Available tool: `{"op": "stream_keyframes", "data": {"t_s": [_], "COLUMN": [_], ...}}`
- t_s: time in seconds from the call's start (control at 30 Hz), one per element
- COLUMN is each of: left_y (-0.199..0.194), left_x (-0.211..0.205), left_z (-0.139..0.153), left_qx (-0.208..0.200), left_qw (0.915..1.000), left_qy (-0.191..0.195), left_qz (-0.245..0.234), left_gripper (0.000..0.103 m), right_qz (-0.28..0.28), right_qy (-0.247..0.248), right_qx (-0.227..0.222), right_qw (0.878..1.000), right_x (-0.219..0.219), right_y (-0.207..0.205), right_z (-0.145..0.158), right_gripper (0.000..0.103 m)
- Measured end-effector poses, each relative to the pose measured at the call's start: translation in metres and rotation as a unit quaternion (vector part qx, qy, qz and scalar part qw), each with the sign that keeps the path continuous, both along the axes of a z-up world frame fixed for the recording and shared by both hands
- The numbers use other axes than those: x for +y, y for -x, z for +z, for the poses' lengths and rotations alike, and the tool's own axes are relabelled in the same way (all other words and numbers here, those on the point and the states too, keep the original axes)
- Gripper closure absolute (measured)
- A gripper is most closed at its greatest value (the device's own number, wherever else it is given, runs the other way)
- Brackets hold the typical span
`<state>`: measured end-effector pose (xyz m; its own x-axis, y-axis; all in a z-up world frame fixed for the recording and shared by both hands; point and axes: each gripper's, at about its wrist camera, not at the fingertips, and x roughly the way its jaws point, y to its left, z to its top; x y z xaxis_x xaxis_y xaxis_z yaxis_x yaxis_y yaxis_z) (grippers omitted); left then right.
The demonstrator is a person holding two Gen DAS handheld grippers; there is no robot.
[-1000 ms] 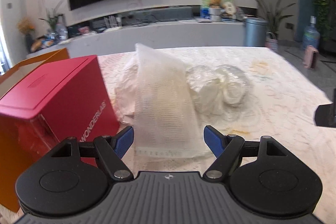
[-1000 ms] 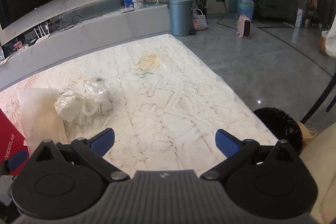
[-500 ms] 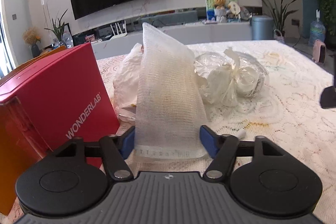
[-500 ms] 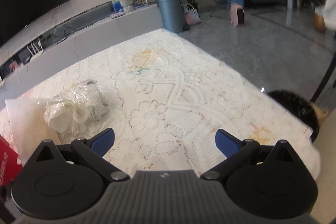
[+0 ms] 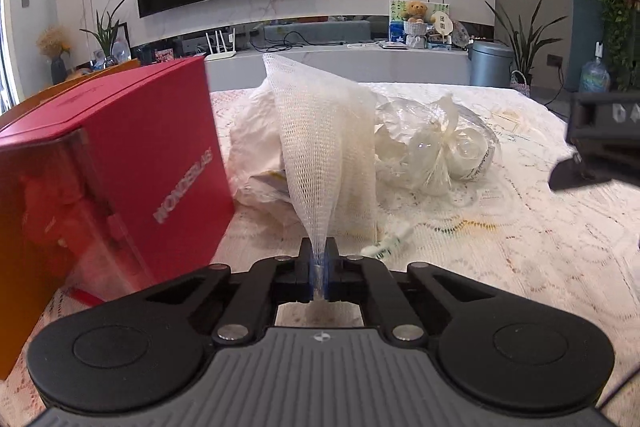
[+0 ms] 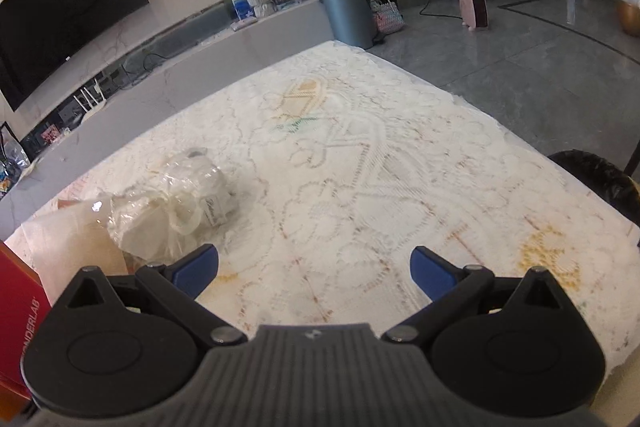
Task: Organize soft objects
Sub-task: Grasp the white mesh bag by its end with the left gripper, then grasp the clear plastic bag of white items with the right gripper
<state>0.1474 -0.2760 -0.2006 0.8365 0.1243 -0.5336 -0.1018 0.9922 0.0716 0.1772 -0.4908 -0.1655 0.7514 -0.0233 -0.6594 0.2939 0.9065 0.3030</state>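
Crowding the mesh bag [image 5: 324,147]: red box [image 5: 132,163], plastic bundle [image 5: 436,155].

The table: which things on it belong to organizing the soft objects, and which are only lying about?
Part of the job:
- mesh bag, pinched in the left tool
- crumpled white bag
- tied clear bag

Only lying about:
- red box
- lace tablecloth

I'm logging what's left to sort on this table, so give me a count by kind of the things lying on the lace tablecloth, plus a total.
White mesh net bag, pinched in the left gripper: 1
Crumpled white plastic bag: 1
Clear knotted plastic bag of white items: 1
Red box: 1
Small white wrapped piece, kind unclear: 1
Total: 5
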Motion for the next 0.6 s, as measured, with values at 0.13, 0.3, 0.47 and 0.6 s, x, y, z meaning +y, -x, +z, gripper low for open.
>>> {"op": "stream_keyframes", "data": {"t_s": [0.13,0.3,0.47,0.6], "left_y": [0.01,0.012,0.012,0.012], "left_x": [0.011,0.018,0.016,0.018], "left_z": [-0.006,-0.012,-0.015,-0.015], "left_qx": [-0.011,-0.024,-0.028,-0.029], "left_qw": [0.9999,0.9996,0.9994,0.9995], "left_qy": [-0.007,-0.014,-0.018,-0.008], "left_qz": [0.001,0.001,-0.002,-0.004], "left_gripper": [0.099,0.097,0.097,0.097], "right_qz": [0.001,0.047,0.109,0.136], "right_qy": [-0.011,0.023,0.106,0.13], "right_qx": [-0.023,-0.086,-0.144,-0.137], "right_qw": [1.0,0.995,0.978,0.972], "right_x": [0.011,0.038,0.063,0.079], "right_y": [-0.005,-0.009,-0.008,-0.018], "right_z": [0.006,0.009,0.008,0.004], "right_gripper": [0.003,0.003,0.027,0.062]}}
